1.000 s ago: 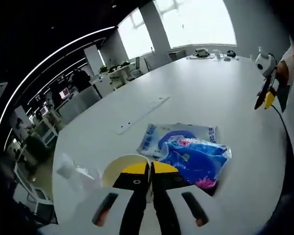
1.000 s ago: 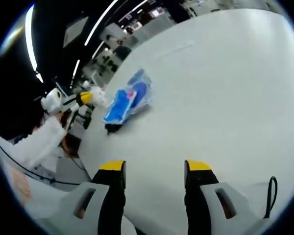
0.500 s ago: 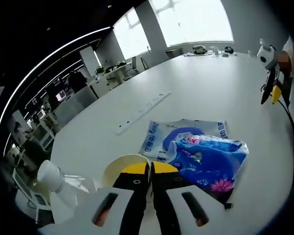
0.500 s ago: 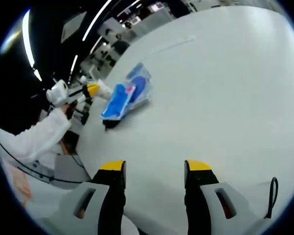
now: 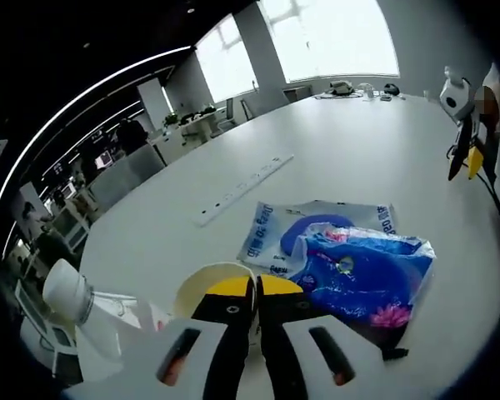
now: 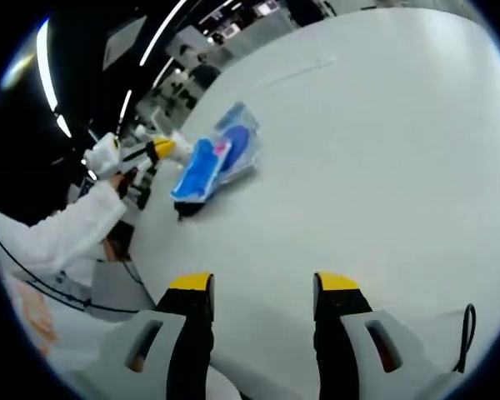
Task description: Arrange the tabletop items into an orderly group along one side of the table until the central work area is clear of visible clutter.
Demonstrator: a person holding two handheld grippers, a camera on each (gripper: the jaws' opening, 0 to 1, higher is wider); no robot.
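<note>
My left gripper [image 5: 256, 289] is shut on the rim of a pale paper cup [image 5: 202, 282], held just above the white table [image 5: 350, 142]. Past the cup, a crumpled blue plastic bag [image 5: 362, 271] lies partly on a flat blue-and-white packet [image 5: 271, 233]. A clear plastic bottle [image 5: 71, 296] lies at the lower left. My right gripper [image 6: 262, 287] is open over bare table, with nothing between its jaws; it also shows as the right gripper [image 5: 467, 158] far right. In the right gripper view the blue bags [image 6: 212, 162] lie ahead, with the left gripper [image 6: 154, 150] beside them.
A long white power strip [image 5: 243, 188] lies across the table beyond the bags. Small items [image 5: 350, 87] sit at the far end by the windows. A person's white sleeve [image 6: 67, 237] reaches in at the table edge. Office desks and chairs stand beyond the table.
The left gripper, still holding the cup, has drawn closer to the blue bags. The clear bottle has come into its view at lower left. The right gripper stays open and nearly still.
</note>
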